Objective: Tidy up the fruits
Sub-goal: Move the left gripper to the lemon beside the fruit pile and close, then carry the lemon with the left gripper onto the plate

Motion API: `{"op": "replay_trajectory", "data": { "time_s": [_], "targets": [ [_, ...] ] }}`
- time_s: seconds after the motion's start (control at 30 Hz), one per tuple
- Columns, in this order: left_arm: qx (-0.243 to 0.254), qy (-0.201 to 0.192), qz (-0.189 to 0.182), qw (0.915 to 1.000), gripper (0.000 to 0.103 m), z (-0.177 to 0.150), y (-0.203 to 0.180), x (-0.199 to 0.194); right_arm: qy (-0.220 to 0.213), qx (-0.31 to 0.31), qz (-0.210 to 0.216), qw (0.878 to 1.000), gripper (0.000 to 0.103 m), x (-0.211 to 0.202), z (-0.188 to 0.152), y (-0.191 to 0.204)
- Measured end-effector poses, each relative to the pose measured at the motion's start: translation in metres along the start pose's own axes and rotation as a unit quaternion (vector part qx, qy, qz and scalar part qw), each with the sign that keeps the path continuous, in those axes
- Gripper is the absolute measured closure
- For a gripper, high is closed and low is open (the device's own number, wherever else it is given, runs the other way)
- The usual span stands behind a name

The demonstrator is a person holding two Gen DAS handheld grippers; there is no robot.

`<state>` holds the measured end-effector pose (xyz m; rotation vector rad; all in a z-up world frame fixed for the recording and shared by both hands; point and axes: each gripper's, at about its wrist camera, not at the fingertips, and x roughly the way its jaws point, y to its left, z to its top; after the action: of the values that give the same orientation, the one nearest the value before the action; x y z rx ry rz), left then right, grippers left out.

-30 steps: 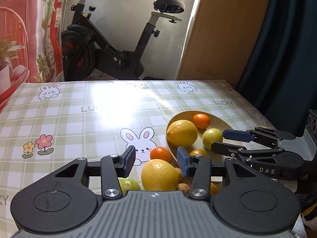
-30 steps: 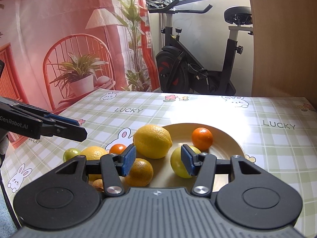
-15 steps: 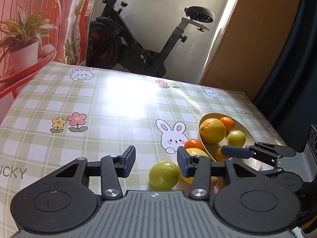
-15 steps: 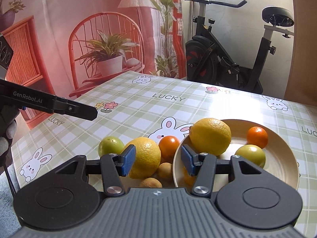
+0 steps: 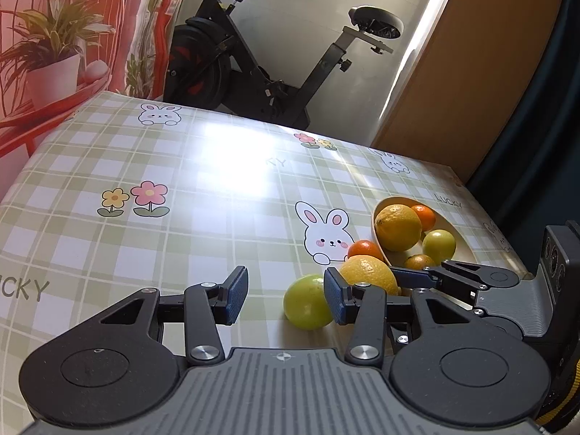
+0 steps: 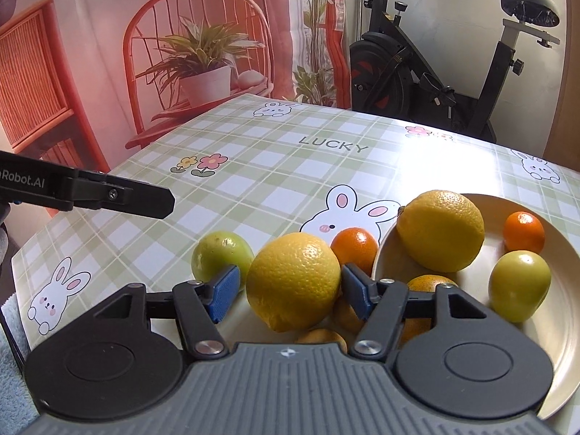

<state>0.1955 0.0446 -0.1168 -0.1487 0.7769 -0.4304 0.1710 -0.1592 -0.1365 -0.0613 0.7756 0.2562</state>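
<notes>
At the near edge of the tabletop (image 6: 253,145), your right gripper (image 6: 288,290) has its jaws opening around a large lemon (image 6: 293,282); the fruit sits between the blue pads (image 6: 223,291) with a sliver of room on each side, so nothing is gripped. Your left gripper (image 5: 284,295) holds its jaws at a moderate gap over bare checked cloth, with nothing between them; a green fruit (image 5: 308,302) lies just beside and partly behind its right pad.

Tight around that lemon you have little room: the green fruit (image 6: 221,259) touches or nearly touches it on the left, a small orange (image 6: 353,248) sits just behind it, and two or three small orange-brown fruits crowd under your right pad, partly hidden. The rim of the cream plate (image 6: 525,362) runs just beside the lemon on the right.

On the plate, going back, lie another small orange fruit at the near rim, a yellow-green fruit (image 6: 518,286), a second large lemon (image 6: 440,230) against the left rim and a small orange (image 6: 523,232) toward the far side. The plate sits toward the right edge of the tabletop.

Beyond the fruit, the whole middle, left side and far edge of the tabletop lie open, only printed rabbits and flowers there. Past the far edge stands an exercise bike (image 5: 261,61).
</notes>
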Motion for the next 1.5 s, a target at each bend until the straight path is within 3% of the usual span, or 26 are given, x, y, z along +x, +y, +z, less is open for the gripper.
{"op": "replay_trajectory", "data": {
  "time_s": [0.03,0.5,0.6,0.97,1.1,1.5],
  "targets": [
    [0.000,0.002,-0.001,1.0000,0.054,-0.001,0.000,0.000,-0.001,-0.003,-0.003,1.000,0.043,0.000,-0.001,0.001],
    [0.021,0.036,-0.048,0.9980,0.054,-0.021,-0.036,0.008,-0.021,-0.023,0.012,0.999,0.044,-0.025,-0.029,0.022],
    [0.021,0.040,-0.052,0.9976,0.050,-0.029,-0.043,0.009,-0.024,-0.028,0.017,0.999,0.044,-0.030,-0.034,0.027],
    [-0.056,0.044,-0.079,0.9943,0.046,-0.062,-0.044,0.013,-0.032,-0.023,0.023,0.999,0.044,-0.042,-0.050,0.031],
    [-0.066,0.034,-0.077,0.9943,0.045,-0.064,-0.043,0.011,-0.033,-0.023,0.025,0.999,0.044,-0.044,-0.052,0.031],
    [-0.028,0.012,-0.061,0.9977,0.047,-0.062,-0.055,0.000,-0.023,-0.016,0.028,0.999,0.045,-0.040,-0.056,0.032]
  ]
}}
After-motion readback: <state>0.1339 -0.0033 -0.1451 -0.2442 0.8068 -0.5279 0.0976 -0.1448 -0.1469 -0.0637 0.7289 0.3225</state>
